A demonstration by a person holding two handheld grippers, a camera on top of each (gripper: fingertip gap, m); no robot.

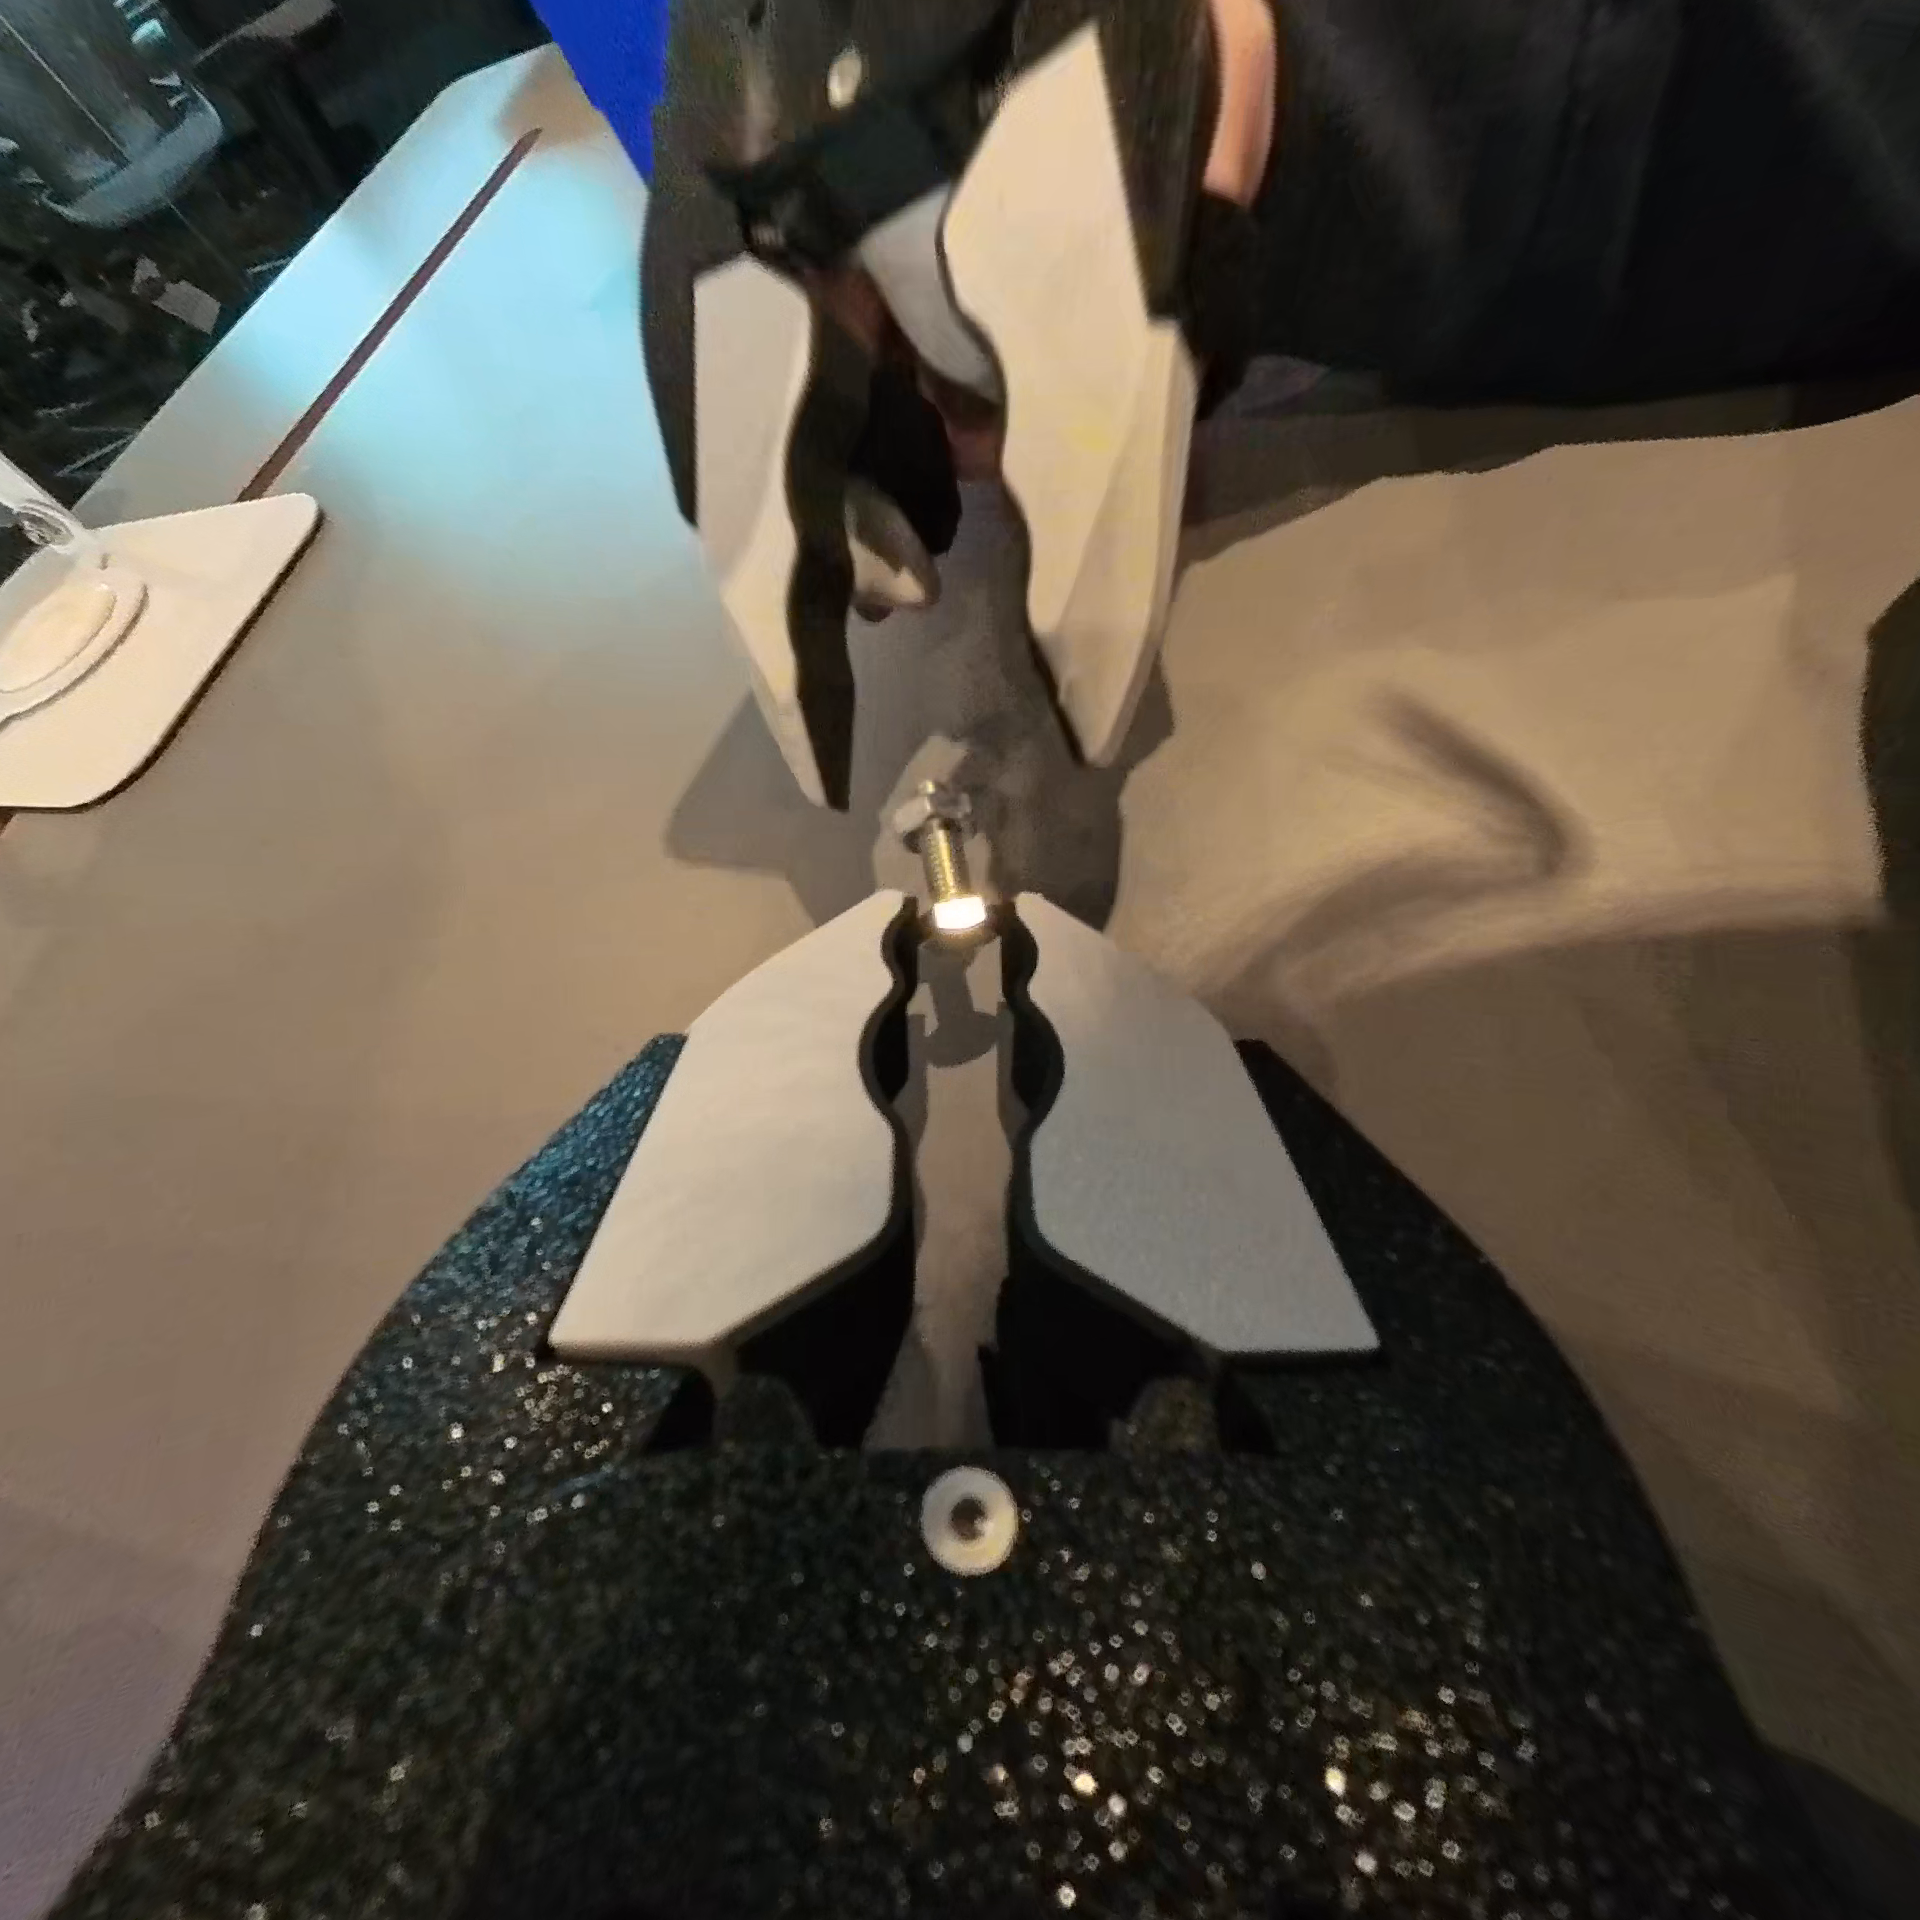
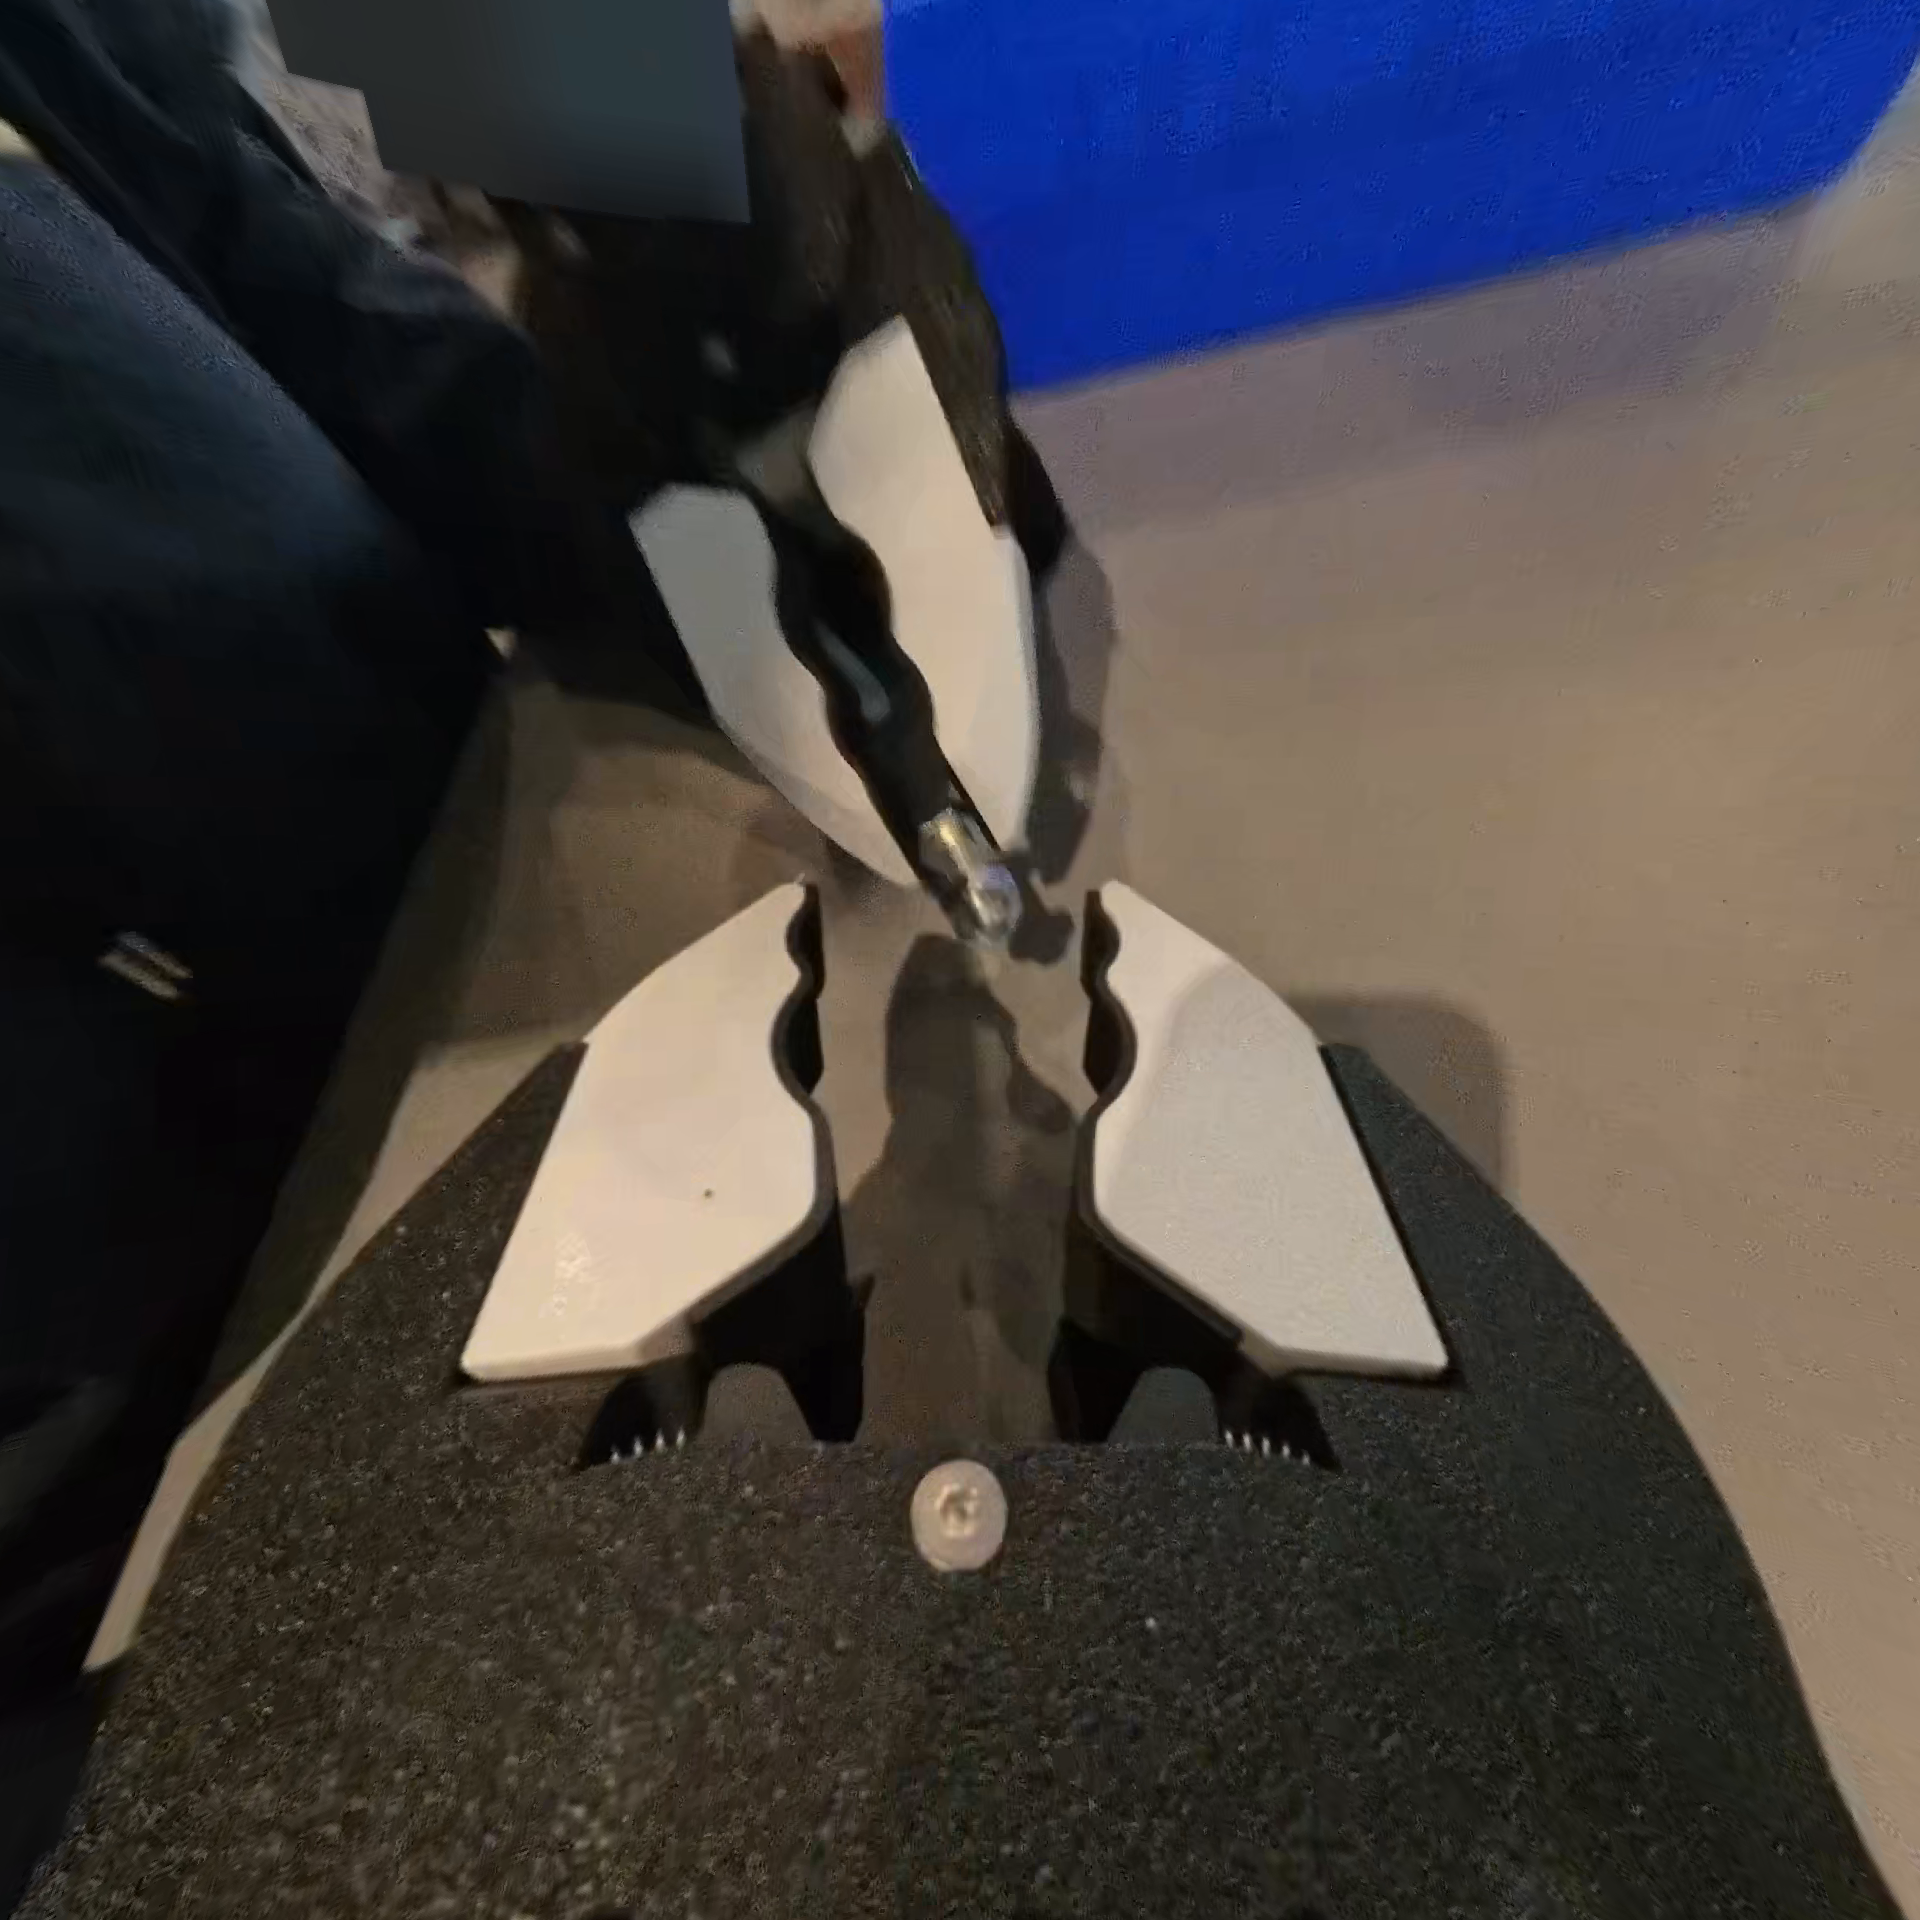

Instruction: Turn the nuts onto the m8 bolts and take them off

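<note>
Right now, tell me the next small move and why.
Probably bring the open right hand-held gripper forward and close it on the nut. The left hand-held gripper clamps the bolt by its head, and the nut sits near the far tip, untouched.

Table (image 1: 436,727): matte beige top, pale blue glare toward the far left, one thin dark seam (image 1: 395,322) running away. Flat white stand base (image 1: 156,644), rounded corner, at left edge. Blue block (image 2: 1351,156) at the rear. Dim, dark room beyond.
</note>
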